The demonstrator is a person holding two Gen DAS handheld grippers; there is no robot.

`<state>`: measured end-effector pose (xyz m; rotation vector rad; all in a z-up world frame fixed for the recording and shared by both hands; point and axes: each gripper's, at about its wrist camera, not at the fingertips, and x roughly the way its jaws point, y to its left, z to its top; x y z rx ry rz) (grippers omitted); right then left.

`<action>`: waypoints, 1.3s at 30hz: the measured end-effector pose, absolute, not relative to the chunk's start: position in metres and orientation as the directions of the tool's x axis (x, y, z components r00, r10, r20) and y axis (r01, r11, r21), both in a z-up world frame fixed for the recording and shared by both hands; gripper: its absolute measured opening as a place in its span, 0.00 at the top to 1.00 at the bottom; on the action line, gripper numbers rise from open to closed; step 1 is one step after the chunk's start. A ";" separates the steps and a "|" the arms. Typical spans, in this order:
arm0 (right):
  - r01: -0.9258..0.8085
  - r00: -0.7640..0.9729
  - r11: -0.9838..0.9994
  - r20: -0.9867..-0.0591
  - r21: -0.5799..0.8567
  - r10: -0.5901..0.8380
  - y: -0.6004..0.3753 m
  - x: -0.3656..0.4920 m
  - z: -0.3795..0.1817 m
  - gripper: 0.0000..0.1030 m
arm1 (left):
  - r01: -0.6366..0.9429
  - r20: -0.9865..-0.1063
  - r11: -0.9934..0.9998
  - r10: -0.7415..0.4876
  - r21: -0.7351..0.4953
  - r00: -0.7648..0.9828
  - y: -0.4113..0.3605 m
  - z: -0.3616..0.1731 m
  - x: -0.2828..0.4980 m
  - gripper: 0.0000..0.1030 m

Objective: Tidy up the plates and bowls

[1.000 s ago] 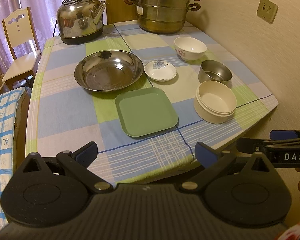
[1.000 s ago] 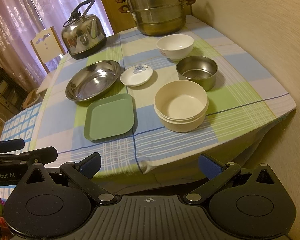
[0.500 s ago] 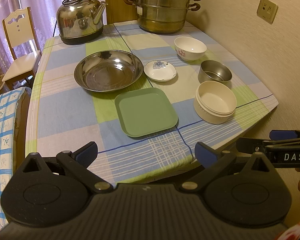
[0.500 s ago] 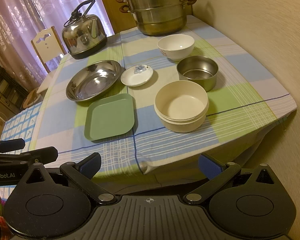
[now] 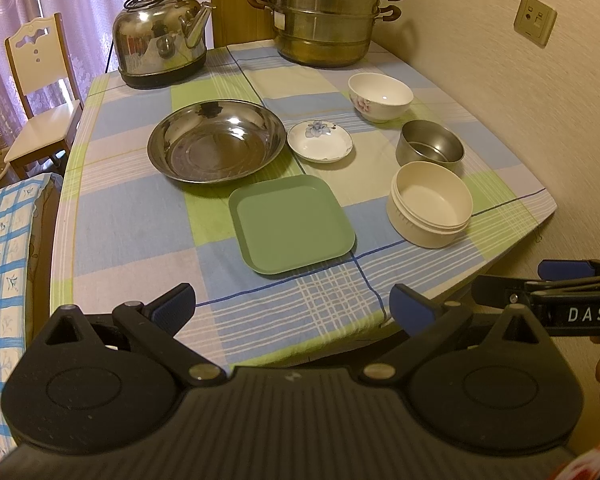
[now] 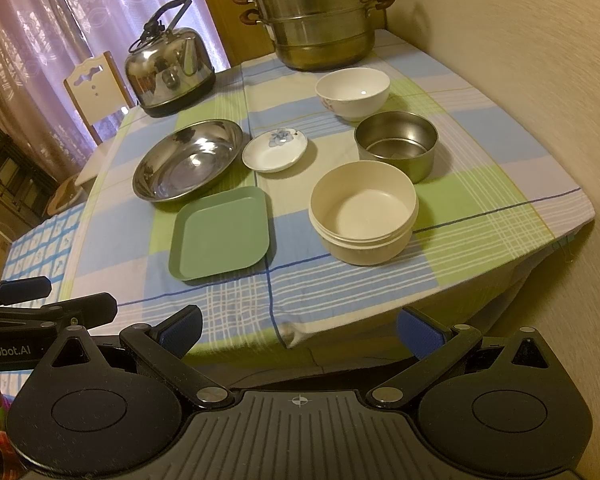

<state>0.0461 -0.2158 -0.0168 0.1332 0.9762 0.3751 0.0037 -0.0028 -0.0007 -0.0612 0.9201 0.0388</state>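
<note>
On the checked tablecloth lie a green square plate, a wide steel dish, a small white flowered saucer, a cream bowl, a steel bowl and a white china bowl. My left gripper is open and empty, held off the table's near edge. My right gripper is open and empty, also off the near edge, to the right of the left one.
A steel kettle and a stacked steamer pot stand at the table's far end. A wall runs along the right side. A white chair stands at the far left. A blue checked cushion lies left.
</note>
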 end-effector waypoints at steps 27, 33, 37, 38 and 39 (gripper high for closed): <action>-0.272 0.478 0.919 -0.789 0.286 0.387 -0.201 0.067 -0.026 0.00 | -0.111 -0.816 0.993 0.039 -0.031 0.577 0.019 -0.015 0.031 0.00; -0.298 0.477 0.911 -0.782 0.284 0.401 -0.192 0.078 -0.029 0.00 | -0.149 -0.824 0.988 0.055 -0.036 0.564 0.032 -0.019 0.044 0.00; -0.295 0.472 0.911 -0.785 0.289 0.402 -0.187 0.091 -0.033 0.00 | -0.176 -0.830 0.984 0.075 -0.028 0.553 0.041 -0.025 0.053 0.00; -0.293 0.472 0.910 -0.784 0.292 0.403 -0.186 0.094 -0.034 0.00 | -0.181 -0.830 0.983 0.080 -0.025 0.551 0.043 -0.026 0.055 0.00; -0.291 0.467 0.912 -0.788 0.291 0.400 -0.185 0.098 -0.036 0.00 | -0.185 -0.831 0.982 0.084 -0.023 0.551 0.045 -0.028 0.057 0.00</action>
